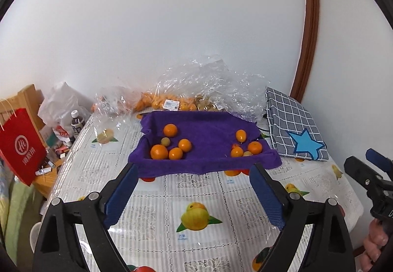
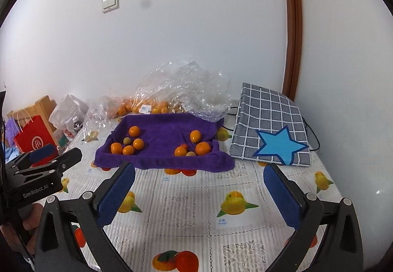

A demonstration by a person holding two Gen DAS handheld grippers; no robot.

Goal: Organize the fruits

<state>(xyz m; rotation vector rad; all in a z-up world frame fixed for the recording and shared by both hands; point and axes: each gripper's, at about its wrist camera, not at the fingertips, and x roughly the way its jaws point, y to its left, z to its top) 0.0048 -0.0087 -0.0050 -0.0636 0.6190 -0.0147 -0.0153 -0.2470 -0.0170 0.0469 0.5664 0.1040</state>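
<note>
Both grippers, left [image 1: 194, 173] and right [image 2: 199, 173], are spread empty; fruit is sorted into two piles on the towel [image 1: 206, 134], more left bagged [image 1: 172, 102] behind.

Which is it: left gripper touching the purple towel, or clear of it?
Apart. In the right wrist view the left gripper hangs open, off the purple towel's left edge, with bare tablecloth between them.
</note>
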